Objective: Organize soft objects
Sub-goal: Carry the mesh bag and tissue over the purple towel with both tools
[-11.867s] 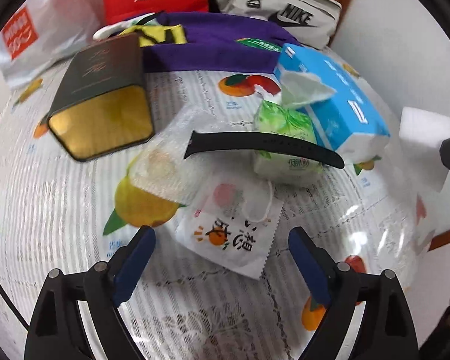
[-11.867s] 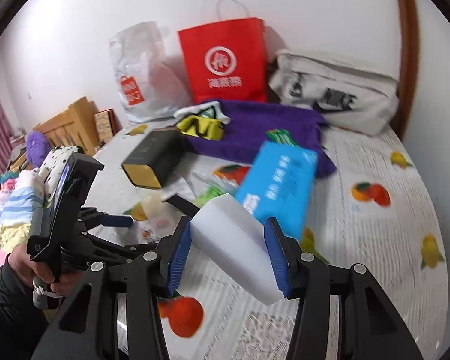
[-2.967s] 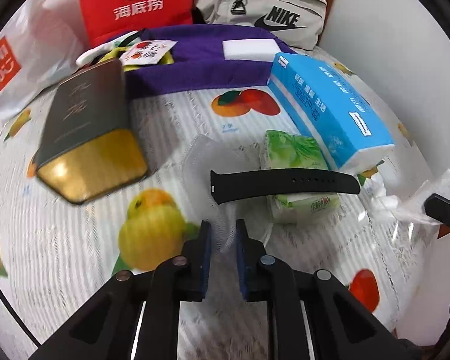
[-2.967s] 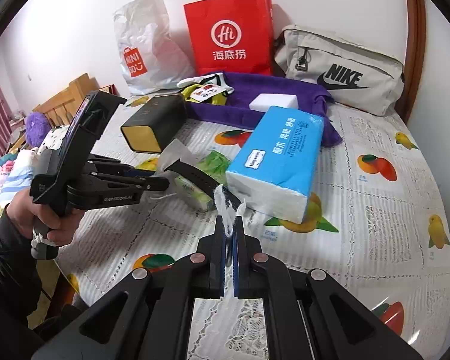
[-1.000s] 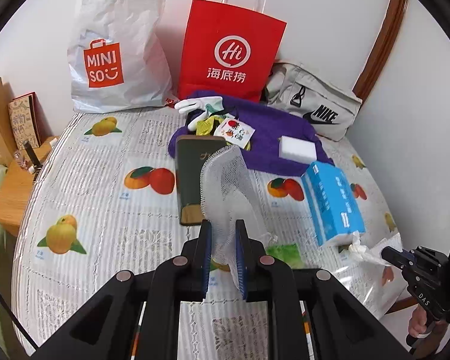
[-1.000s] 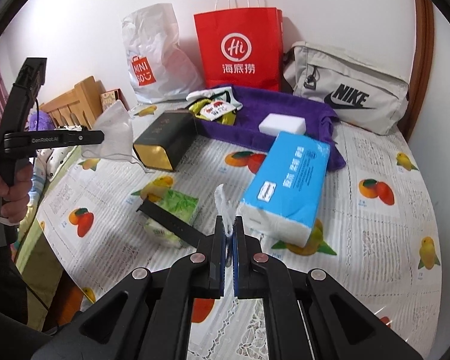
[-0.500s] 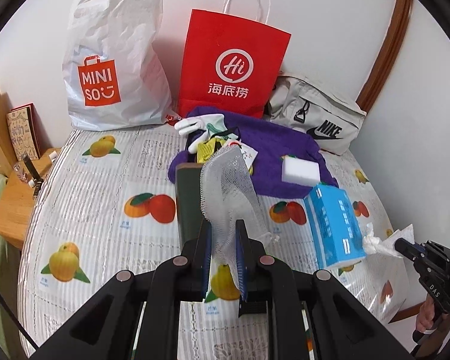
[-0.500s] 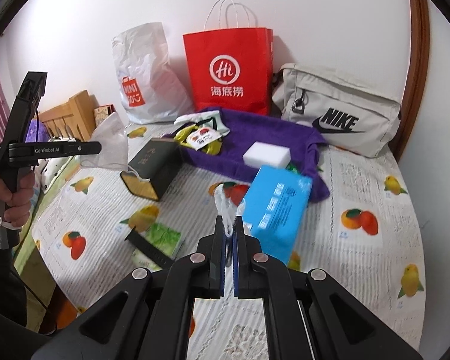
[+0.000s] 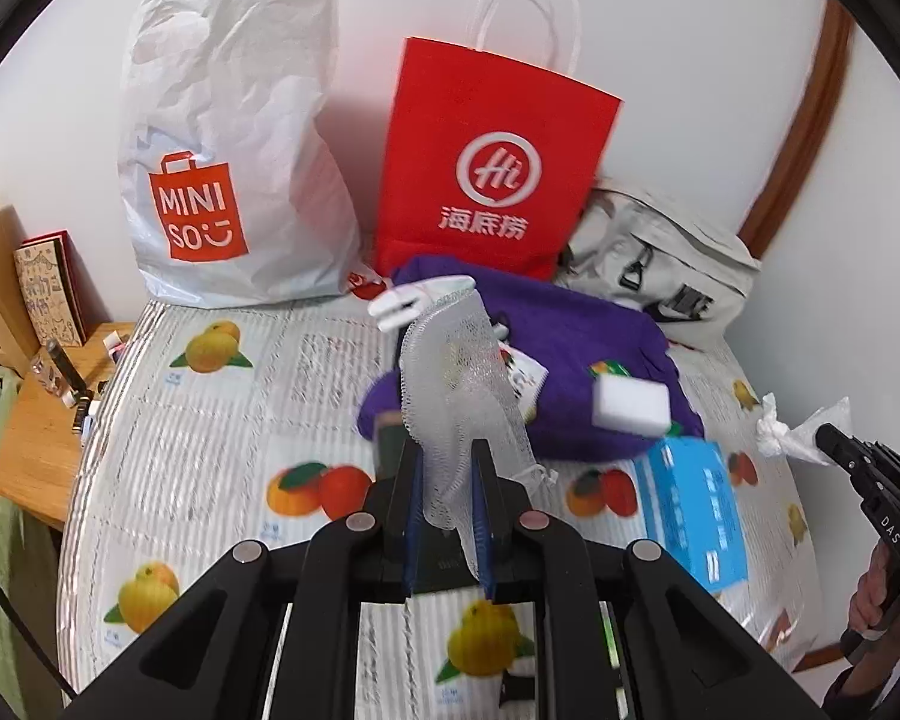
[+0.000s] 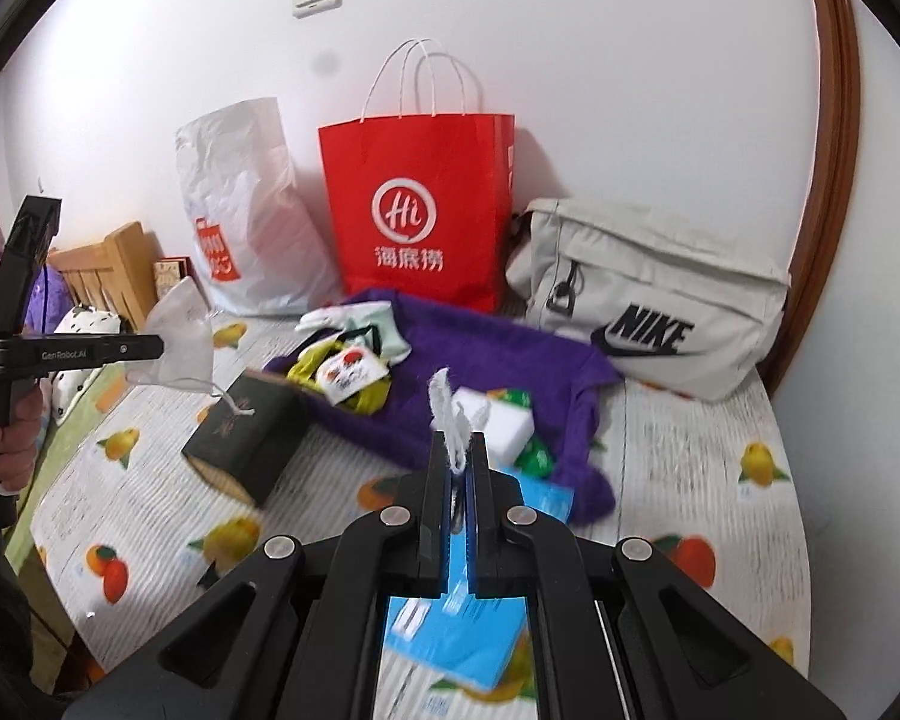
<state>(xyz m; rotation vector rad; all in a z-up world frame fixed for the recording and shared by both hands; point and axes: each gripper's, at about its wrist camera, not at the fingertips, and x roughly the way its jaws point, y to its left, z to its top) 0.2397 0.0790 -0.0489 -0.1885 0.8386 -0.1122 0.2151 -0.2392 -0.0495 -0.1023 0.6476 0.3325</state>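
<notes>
The left hand-held gripper point(image 9: 445, 480), at the lower centre of the left wrist view, is closed on a white mesh pouch point(image 9: 457, 372) that stands up above its fingers. The right hand-held gripper point(image 10: 457, 468), at the lower centre of the right wrist view, is closed on a twisted bit of thin clear plastic point(image 10: 449, 420). Beyond both grippers, a surface point(image 9: 222, 420) covered by a fruit-printed cloth is seen. On it, a purple towel point(image 9: 576, 330) lies near the middle of the frame, with a white sponge point(image 9: 631, 405) resting on its right part. A blue tissue pack point(image 9: 699, 516) lies at the lower right, just beside the towel. A dark box point(image 10: 249, 432) is seen left of the towel in the right wrist view. At the back, a white shopping bag point(image 9: 228, 168), a red paper bag point(image 9: 492, 162) and a grey bag point(image 10: 654, 306) are lined along the wall.
</notes>
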